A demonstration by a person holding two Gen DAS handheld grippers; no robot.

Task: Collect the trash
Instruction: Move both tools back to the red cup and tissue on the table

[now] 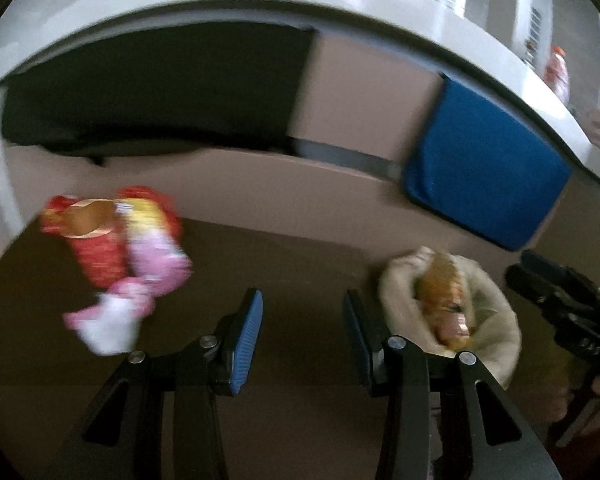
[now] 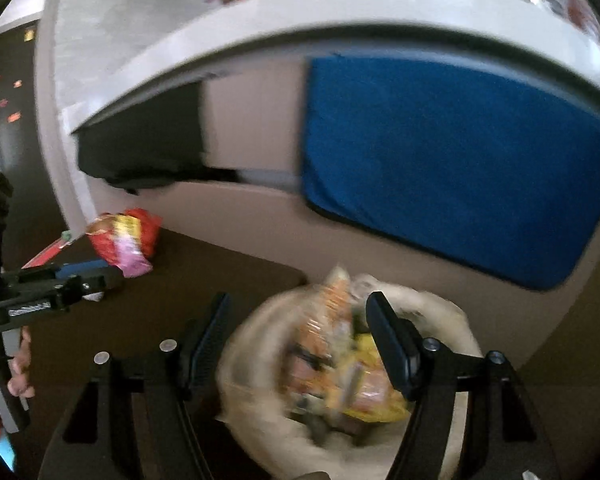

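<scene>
Several wrappers are seen bagged in the trash bag (image 2: 440,320) beneath the spread, empty right tongs (image 2: 296,340); red and pink wrappers (image 1: 120,240), left of the spread, empty left tongs (image 1: 302,332), are left uncollected.

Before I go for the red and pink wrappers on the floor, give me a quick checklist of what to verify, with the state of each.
1. Left gripper empty: ok, jaws apart with only floor between them.
2. Right gripper empty: ok, jaws apart above the trash bag, pads not pressing on anything.
3. Red and pink wrappers reachable: ok, lying in the open on the floor, ahead and left of the left gripper.
4. Trash bag mouth open: ok, wrappers show inside it.
5. Wrappers count and edges: cannot tell, both views are blurred.
6. Grippers apart from each other: ok, each shows at the other view's edge.
</scene>
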